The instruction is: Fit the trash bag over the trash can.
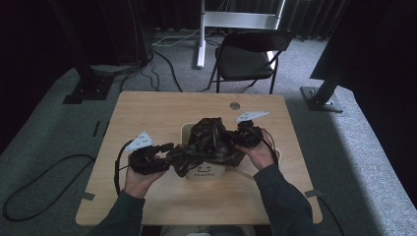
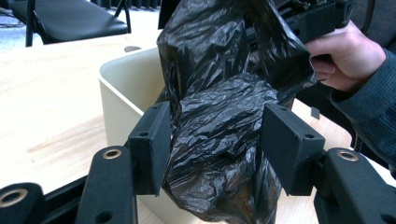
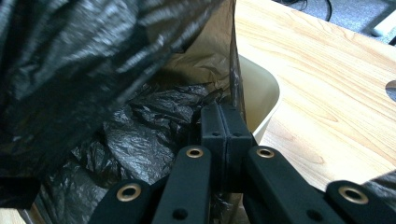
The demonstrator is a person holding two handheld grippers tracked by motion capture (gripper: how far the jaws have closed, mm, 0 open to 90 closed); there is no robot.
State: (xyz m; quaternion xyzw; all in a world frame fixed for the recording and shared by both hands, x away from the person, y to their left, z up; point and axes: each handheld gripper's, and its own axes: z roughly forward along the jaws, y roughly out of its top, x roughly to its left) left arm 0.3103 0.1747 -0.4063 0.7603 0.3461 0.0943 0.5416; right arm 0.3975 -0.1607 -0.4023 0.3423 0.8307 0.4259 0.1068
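Observation:
A cream bin (image 1: 204, 173) stands mid-table with a crumpled black plastic bag (image 1: 211, 140) bulging out of it. My left gripper (image 1: 167, 150) sits at the bin's left side. In the left gripper view its jaws stand apart (image 2: 215, 140) with a hanging fold of the bag (image 2: 219, 116) between them, in front of the bin wall (image 2: 121, 93). My right gripper (image 1: 241, 132) is at the bag's right. In the right gripper view its jaws (image 3: 226, 126) are pressed together on the bag's thin edge (image 3: 233, 84), just inside the bin rim (image 3: 264, 93).
The wooden table (image 1: 147, 113) has a round cable hole (image 1: 235, 105) near its far edge. A black folding chair (image 1: 248, 54) stands behind the table, and cables lie on the carpet at left. Dark stand feet flank the table.

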